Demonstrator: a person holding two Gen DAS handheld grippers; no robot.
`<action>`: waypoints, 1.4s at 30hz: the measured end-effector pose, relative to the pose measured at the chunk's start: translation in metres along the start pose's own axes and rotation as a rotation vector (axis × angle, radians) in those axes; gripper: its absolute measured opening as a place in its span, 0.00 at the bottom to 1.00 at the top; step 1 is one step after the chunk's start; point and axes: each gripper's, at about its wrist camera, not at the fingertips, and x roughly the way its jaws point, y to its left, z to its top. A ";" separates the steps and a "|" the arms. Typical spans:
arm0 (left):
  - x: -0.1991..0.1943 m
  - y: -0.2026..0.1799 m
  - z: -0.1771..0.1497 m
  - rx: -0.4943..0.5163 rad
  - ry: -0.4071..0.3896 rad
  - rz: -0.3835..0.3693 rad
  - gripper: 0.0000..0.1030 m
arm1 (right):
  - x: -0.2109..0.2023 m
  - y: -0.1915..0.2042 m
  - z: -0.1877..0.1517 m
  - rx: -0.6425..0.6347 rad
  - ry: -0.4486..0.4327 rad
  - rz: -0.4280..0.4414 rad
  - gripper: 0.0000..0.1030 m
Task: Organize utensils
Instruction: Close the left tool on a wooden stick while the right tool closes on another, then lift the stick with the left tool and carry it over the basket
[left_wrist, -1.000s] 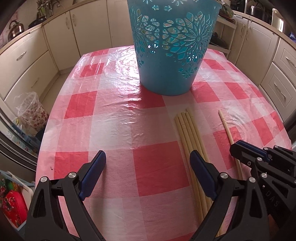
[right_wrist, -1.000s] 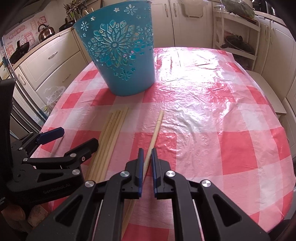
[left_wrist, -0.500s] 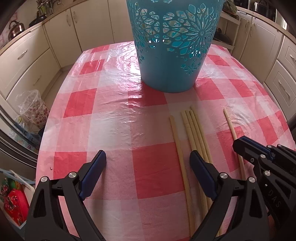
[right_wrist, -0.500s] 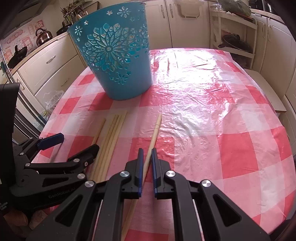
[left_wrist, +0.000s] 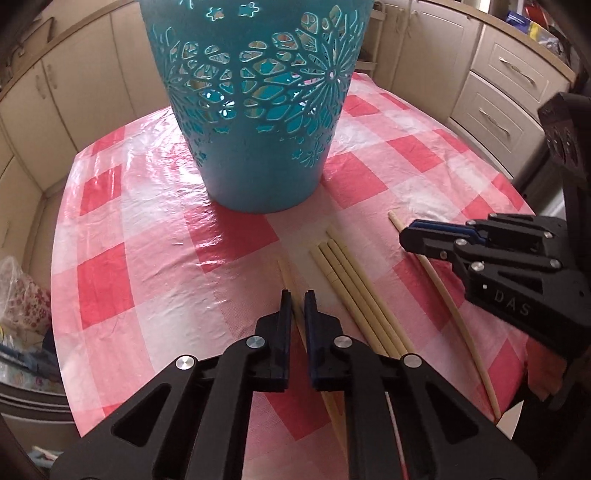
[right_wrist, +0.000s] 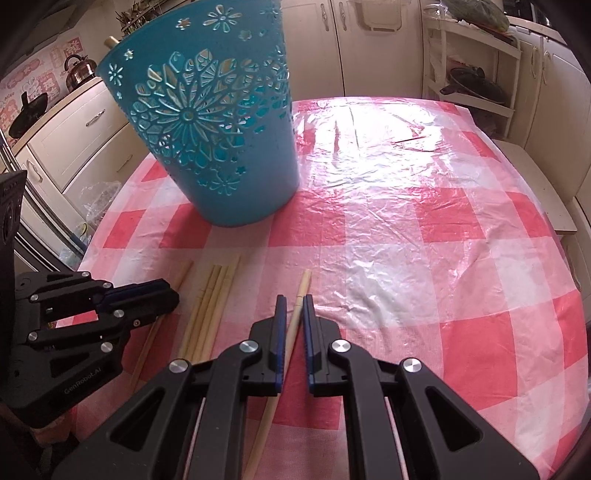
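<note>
Both grippers clamped on single chopsticks, tabletop.
Left gripper (left_wrist: 297, 295) grips one chopstick (left_wrist: 286, 269); right gripper (right_wrist: 294, 300) another (right_wrist: 303, 282); rear ends hidden.

Blue basket (left_wrist: 258, 110) rim cut off by top edge in my left view. Near ends of bundled chopsticks (left_wrist: 354, 288) hidden under my left hand-held gripper (left_wrist: 297, 306). Single chopstick (right_wrist: 295, 317) runs beneath my right hand-held gripper (right_wrist: 294, 310); its near end out of frame.
</note>
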 end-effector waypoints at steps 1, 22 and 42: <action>0.000 0.001 0.001 0.012 0.008 -0.005 0.06 | 0.002 -0.001 0.003 -0.007 0.005 0.001 0.09; 0.003 -0.023 -0.001 -0.040 -0.015 0.222 0.05 | -0.001 0.000 -0.010 -0.021 -0.068 -0.027 0.07; -0.059 -0.028 -0.014 -0.072 -0.119 0.174 0.05 | 0.001 -0.006 -0.006 -0.013 -0.075 0.012 0.13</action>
